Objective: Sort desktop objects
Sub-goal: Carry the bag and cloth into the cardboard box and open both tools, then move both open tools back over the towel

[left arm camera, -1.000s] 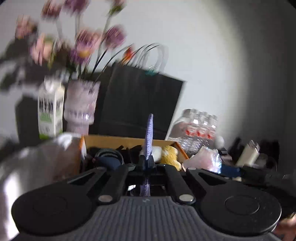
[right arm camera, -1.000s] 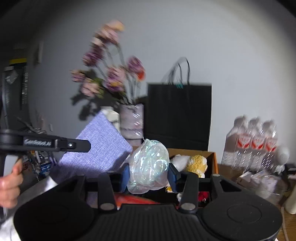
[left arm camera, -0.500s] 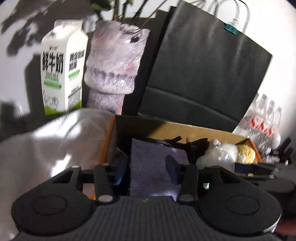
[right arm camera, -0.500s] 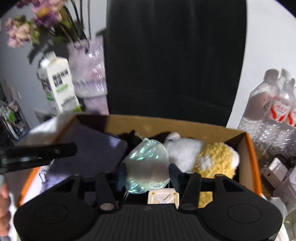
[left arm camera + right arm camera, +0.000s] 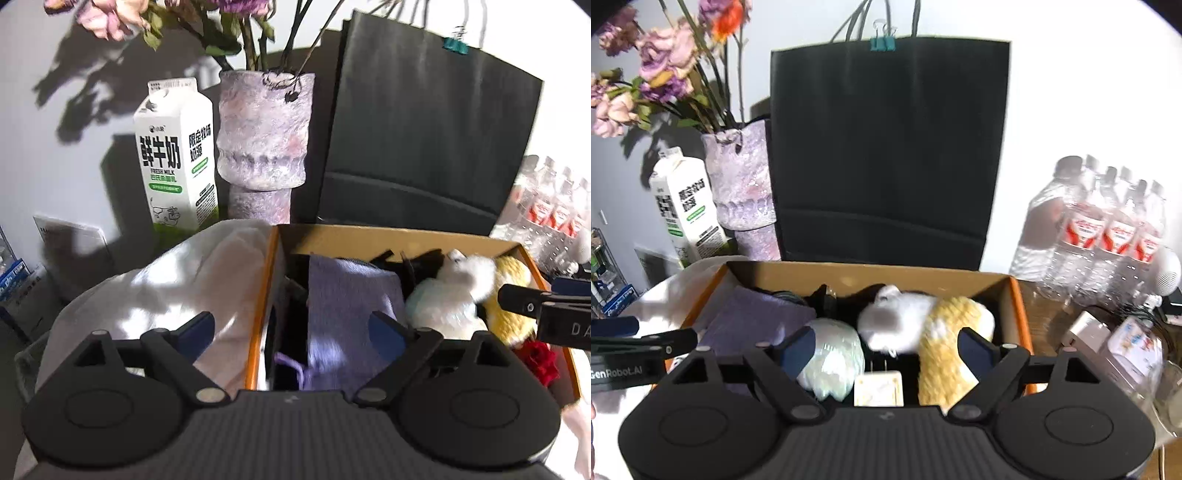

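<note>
So both my grippers are over the cardboard box (image 5: 1015, 295) right now. My left gripper (image 5: 291, 328) has just been opening and its jaws are spread wide; the purple cloth pouch (image 5: 351, 306) sits below and between them at the left end of the box, not pinched, with its cord loop down by the box wall. My right gripper (image 5: 886, 349) has also just been opening up, and the iridescent bag (image 5: 833, 362) lies in the box right beside its left finger, loose, nothing pressing on it. Next to that there's a white and yellow plush toy (image 5: 923, 325) filling the right half, and a white charger plug (image 5: 879, 387) with its prongs up in front of it. From the left view I can also see something red (image 5: 541, 363) in the box's near right corner.

Behind the box stand a black paper bag (image 5: 886, 147), a purple vase (image 5: 264, 140) with flowers, and a milk carton (image 5: 173, 155). A pack of water bottles (image 5: 1100, 229) is off to the right, and white cloth (image 5: 166, 291) is bunched against the box's left side.
</note>
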A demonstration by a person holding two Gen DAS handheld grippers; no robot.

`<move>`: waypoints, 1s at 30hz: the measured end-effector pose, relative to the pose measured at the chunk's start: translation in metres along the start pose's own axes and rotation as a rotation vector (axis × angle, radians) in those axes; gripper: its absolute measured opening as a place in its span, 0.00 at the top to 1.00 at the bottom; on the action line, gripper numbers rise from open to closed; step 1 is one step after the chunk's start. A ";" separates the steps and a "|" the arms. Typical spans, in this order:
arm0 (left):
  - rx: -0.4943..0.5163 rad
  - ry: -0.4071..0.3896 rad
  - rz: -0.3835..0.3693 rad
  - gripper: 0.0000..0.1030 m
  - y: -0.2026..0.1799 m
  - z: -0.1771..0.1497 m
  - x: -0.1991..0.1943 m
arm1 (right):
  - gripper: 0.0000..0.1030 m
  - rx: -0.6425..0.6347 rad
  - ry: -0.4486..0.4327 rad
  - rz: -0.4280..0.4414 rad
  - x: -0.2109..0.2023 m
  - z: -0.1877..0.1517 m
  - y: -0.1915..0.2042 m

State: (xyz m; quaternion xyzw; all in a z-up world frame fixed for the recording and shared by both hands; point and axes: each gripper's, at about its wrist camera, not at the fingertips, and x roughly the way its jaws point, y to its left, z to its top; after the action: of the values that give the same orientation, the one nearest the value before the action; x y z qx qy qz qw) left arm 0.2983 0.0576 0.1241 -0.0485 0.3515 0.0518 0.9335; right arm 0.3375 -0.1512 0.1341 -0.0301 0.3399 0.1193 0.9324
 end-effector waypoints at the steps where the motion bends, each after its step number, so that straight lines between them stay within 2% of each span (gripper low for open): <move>1: 0.010 -0.002 0.014 0.10 -0.002 -0.005 -0.007 | 0.19 -0.002 -0.004 0.000 -0.008 -0.003 -0.001; 7: 0.059 -0.036 0.013 0.09 -0.014 -0.040 -0.054 | 0.18 -0.008 -0.041 0.041 -0.053 -0.039 -0.005; 10: 0.110 -0.075 -0.024 0.07 -0.020 -0.070 -0.086 | 0.18 -0.033 -0.068 0.055 -0.080 -0.065 -0.004; 13: 0.136 -0.095 -0.054 0.06 -0.025 -0.101 -0.116 | 0.17 -0.043 -0.095 0.072 -0.110 -0.097 -0.006; 16: 0.120 -0.126 -0.096 0.03 -0.025 -0.135 -0.147 | 0.13 -0.053 -0.129 0.106 -0.138 -0.134 -0.008; 20: 0.099 -0.157 -0.154 0.02 -0.022 -0.183 -0.182 | 0.11 -0.034 -0.150 0.106 -0.172 -0.185 -0.010; 25: 0.072 -0.194 -0.158 0.01 -0.012 -0.233 -0.220 | 0.11 -0.012 -0.176 0.093 -0.216 -0.244 -0.009; 27: 0.048 -0.240 -0.132 0.00 -0.006 -0.255 -0.236 | 0.11 -0.030 -0.206 0.088 -0.237 -0.268 -0.005; 30: 0.026 -0.245 -0.091 0.00 0.005 -0.285 -0.243 | 0.04 -0.019 -0.273 0.049 -0.261 -0.301 0.001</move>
State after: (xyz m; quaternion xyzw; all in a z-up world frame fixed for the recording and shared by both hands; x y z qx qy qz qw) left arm -0.0695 0.0113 0.0716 -0.0457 0.2329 0.0105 0.9714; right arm -0.0448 -0.2440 0.0709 -0.0142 0.2095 0.1483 0.9664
